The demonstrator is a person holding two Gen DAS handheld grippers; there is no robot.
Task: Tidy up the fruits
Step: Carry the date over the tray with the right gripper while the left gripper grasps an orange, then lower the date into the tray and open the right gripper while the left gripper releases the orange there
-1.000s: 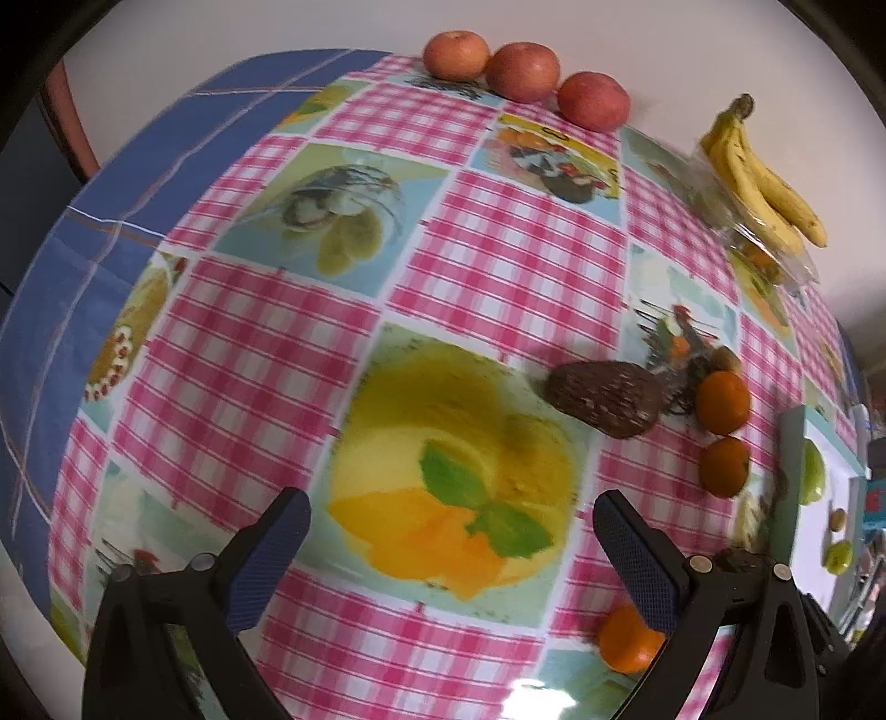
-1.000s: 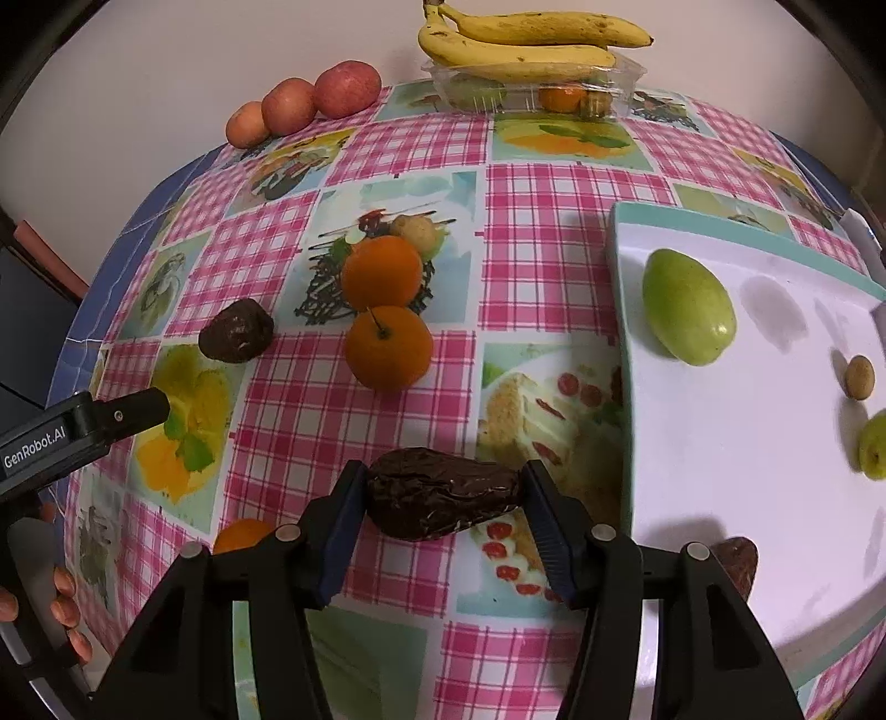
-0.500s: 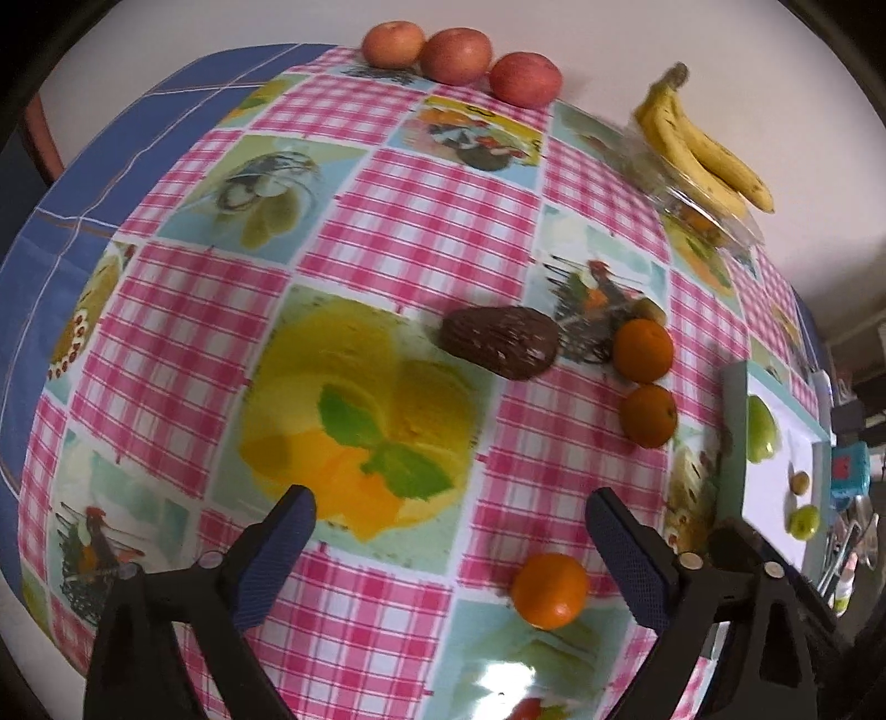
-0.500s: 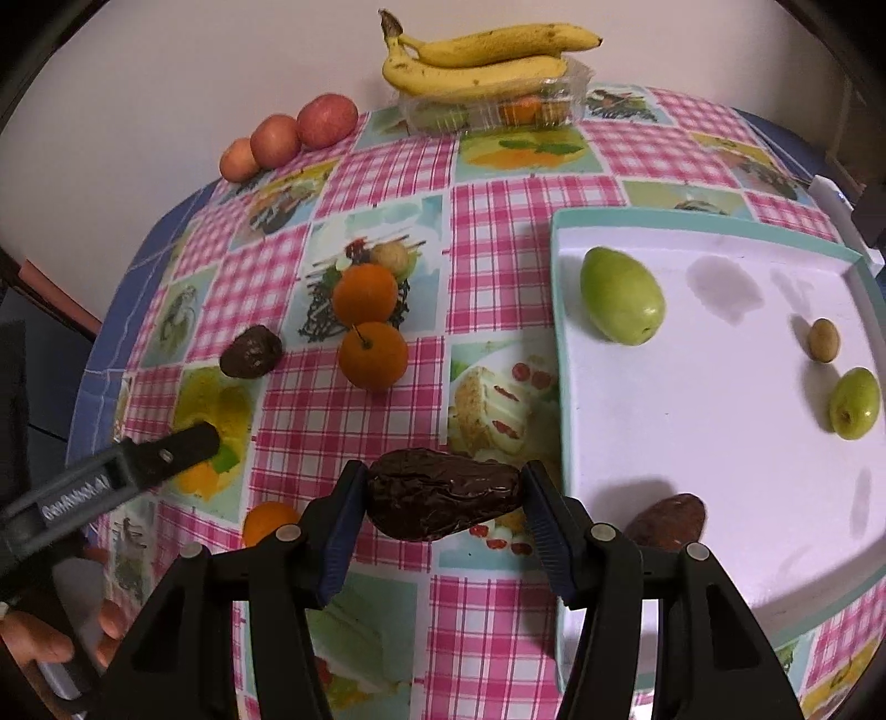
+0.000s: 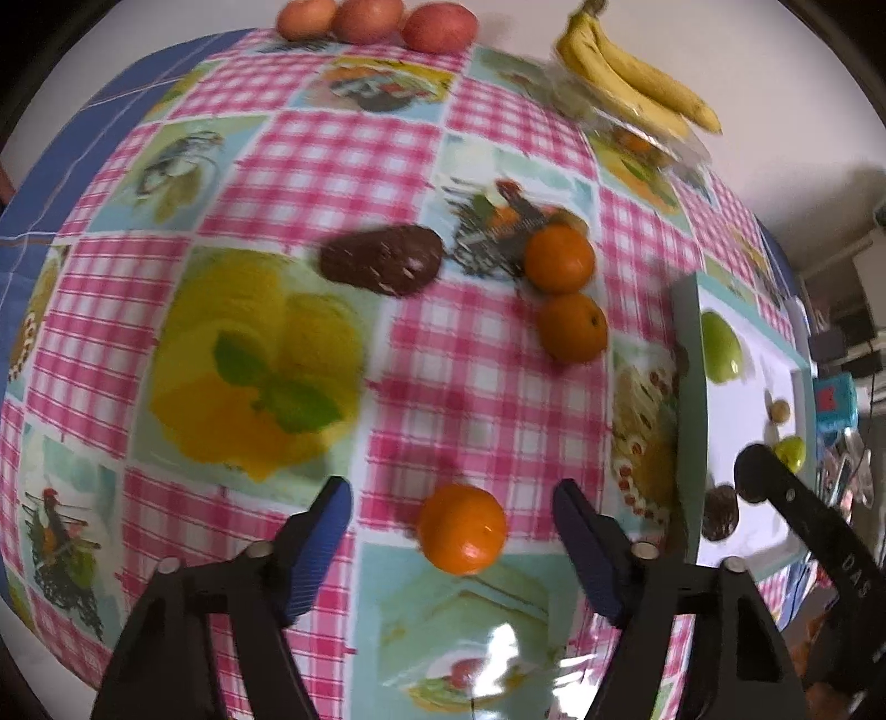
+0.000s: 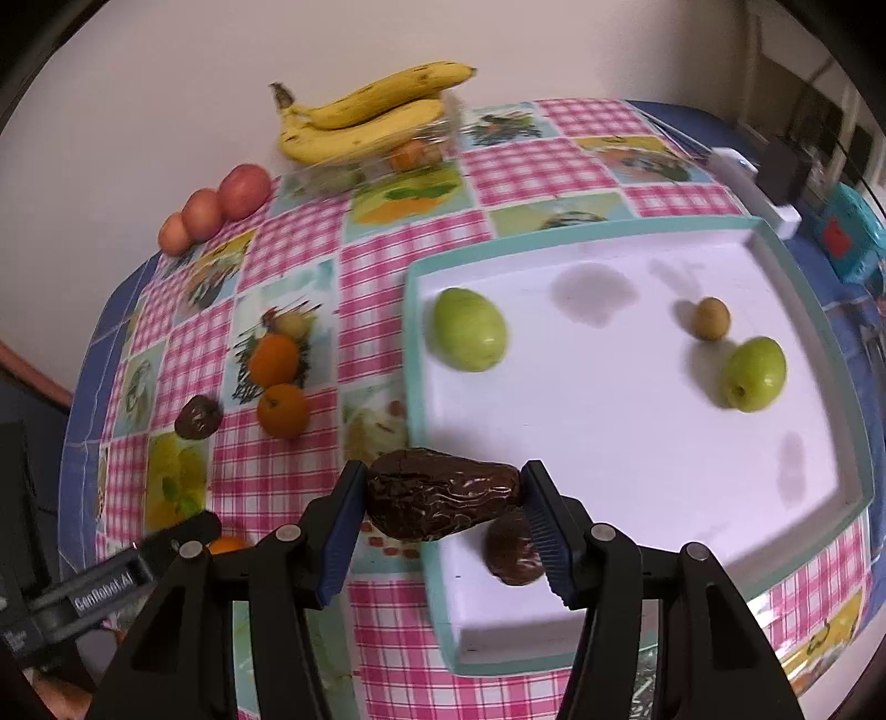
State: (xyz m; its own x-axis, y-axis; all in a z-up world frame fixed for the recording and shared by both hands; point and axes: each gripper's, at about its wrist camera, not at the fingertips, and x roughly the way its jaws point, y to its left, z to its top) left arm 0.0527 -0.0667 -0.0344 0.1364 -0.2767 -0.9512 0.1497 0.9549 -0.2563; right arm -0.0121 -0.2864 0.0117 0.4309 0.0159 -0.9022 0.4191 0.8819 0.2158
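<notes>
Two wrist fisheye views, both looking steeply down along the fingers onto one checked tablecloth (image 5: 310, 144).

Left wrist view: close above the cloth's middle, the bananas (image 5: 637, 94) at its top edge, the tray (image 5: 689, 354) at its right edge seen side-on. Right wrist view: close above the tray's (image 6: 412, 354) near corner, looking across it to the bananas (image 6: 365, 119) by the far wall. Shared: the tray, bananas, three apples (image 5: 376, 19) (image 6: 219, 207), two oranges (image 5: 565, 293) (image 6: 277, 382), and each view catches the other gripper's body at its edge.
</notes>
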